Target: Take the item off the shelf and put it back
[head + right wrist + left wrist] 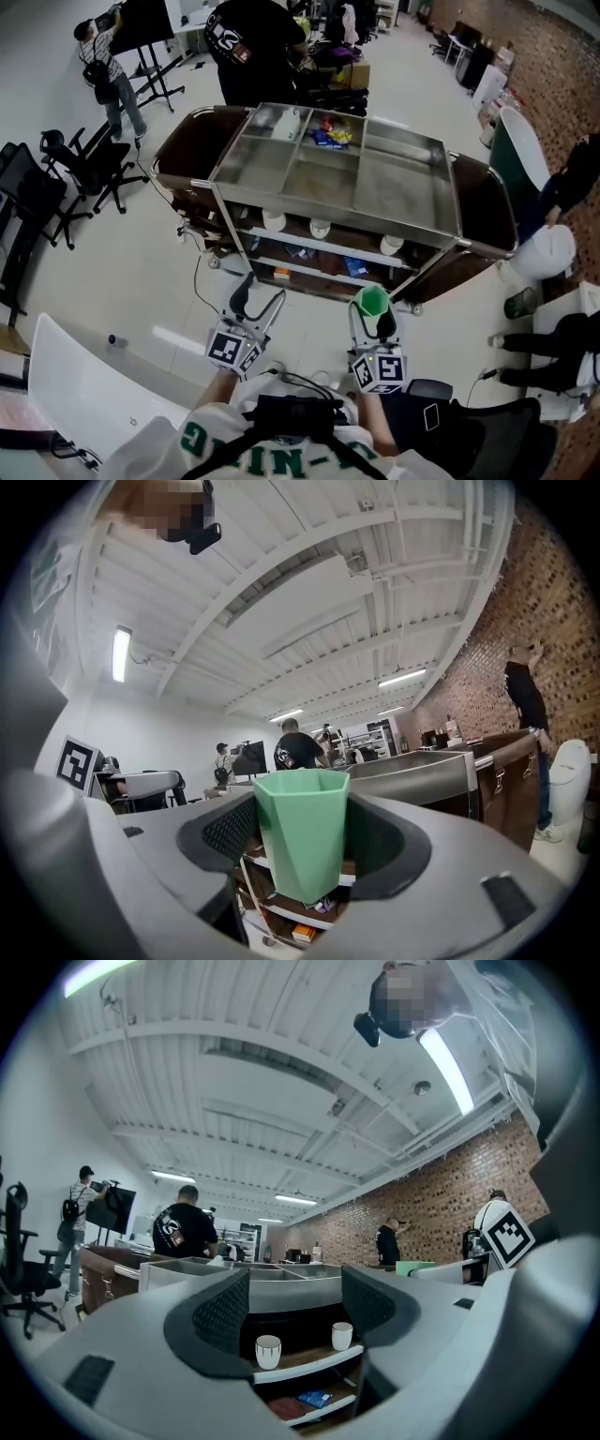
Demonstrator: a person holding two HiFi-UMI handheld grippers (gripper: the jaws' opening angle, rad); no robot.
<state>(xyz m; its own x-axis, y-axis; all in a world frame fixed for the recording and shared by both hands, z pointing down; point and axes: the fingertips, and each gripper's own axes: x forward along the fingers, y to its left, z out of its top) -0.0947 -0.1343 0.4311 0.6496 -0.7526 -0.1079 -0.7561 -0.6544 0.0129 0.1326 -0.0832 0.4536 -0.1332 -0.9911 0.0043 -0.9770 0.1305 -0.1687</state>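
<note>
**Item:** green cup (300,832), faceted, tapering toward its base.

**Location:** between the jaws of the right gripper (302,846), clamped on both sides across its lower half. It stands upright with its mouth up and its long axis vertical, and its rim clears the jaws. It is off the shelf and carried in the air.

**Right gripper:** closed on the cup. It is held low and close to the person's body, with the jaws pointing forward and angled up toward the trolley (450,202).

**Destination:** the trolley's middle shelf (323,246), straight ahead of the right gripper and well apart from it.
- Three white cups (321,227) stand along the shelf.
- A bare stretch lies between the centre cup and the right-hand one, roughly in line with the right gripper. That looks like the likely place to set the cup down.
- The cup would have to travel forward and go in upright under the top tray (281,164).

**Left gripper** (295,1302): jaws apart with nothing between them. It sits just beside the right gripper, on its left, and about as far from the trolley. It takes no part in the carry.

**Also present:**
- Packets (330,137) in a far compartment of the top tray.
- People standing beyond the trolley.
</note>
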